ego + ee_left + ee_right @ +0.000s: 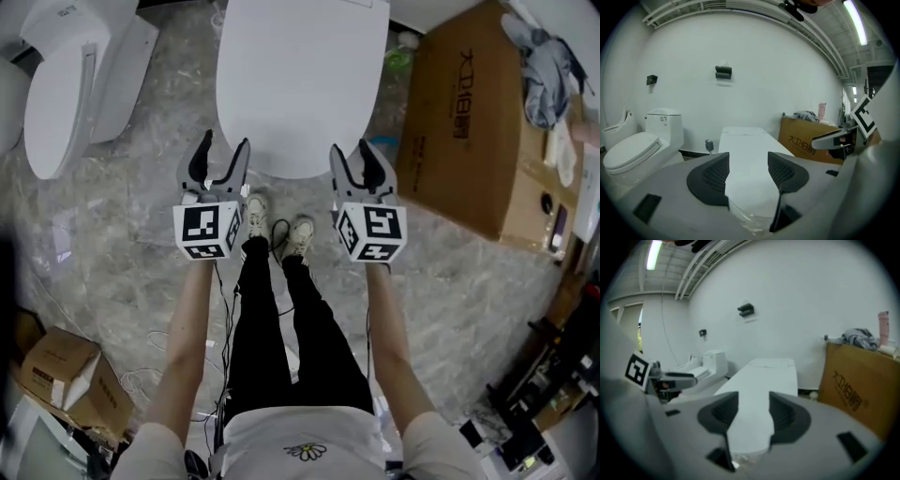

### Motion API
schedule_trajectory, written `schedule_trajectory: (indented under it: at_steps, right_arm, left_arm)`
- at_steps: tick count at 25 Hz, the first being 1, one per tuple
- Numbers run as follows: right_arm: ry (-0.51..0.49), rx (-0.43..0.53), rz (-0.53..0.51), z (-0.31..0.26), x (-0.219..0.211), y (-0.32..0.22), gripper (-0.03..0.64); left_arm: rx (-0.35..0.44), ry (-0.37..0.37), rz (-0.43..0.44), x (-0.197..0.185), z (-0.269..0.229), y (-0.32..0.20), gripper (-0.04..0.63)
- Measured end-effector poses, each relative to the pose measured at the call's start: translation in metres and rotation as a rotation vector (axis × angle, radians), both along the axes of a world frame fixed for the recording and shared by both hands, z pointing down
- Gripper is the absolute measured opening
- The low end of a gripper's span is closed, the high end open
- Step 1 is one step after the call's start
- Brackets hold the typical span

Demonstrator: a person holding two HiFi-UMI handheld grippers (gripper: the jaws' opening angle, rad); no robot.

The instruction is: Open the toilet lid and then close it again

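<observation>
A: Head view?
B: toilet lid (302, 75) down flat, closed. left gripper (226, 141) and right gripper (350, 150) near its front edge, one each side, jaws apart. cardboard box (469, 131) on the right, second toilet (66, 94) on the left.
A: Left gripper view?
B: Jaws spread, nothing pinched. Lid lies just beyond them.
A: Right gripper view?
B: Jaws wide, empty. Lid ahead, box to its right.

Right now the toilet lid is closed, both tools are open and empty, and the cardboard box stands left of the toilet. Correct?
No. The head view shows the cardboard box right of the toilet, not left. The toilet lid is closed, and the left tool and right tool are open and empty.
</observation>
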State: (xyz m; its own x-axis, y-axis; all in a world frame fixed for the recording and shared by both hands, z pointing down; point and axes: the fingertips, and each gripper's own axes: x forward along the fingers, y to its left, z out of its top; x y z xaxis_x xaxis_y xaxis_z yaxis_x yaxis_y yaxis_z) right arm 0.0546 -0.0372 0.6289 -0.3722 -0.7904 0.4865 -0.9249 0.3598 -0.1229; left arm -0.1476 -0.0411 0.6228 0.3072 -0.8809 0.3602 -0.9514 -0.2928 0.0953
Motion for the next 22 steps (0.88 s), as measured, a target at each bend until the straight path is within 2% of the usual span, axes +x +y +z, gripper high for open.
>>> schedule_trajectory:
  at_steps: [4,7,12,22]
  right_arm:
    - [0.046,-0.055,-0.004,0.047,0.002,0.011,0.212]
    - [0.03,-0.089,0.02,0.071,0.007,0.016,0.215]
    - [0.041,-0.156,0.017,0.106,0.011,0.037,0.227]
    - [0.087,-0.244,-0.058,0.144,0.013,0.065,0.227]
  left_arm:
    - [-0.061,-0.026,0.017,0.0,0.043,0.014,0.285]
    - [-0.109,-0.01,0.026,-0.001,0.071,0.022,0.288]
    - [-0.181,0.01,0.098,0.006,0.109,0.045,0.298]
    - [-0.218,-0.076,0.223,0.022,0.149,0.062,0.298]
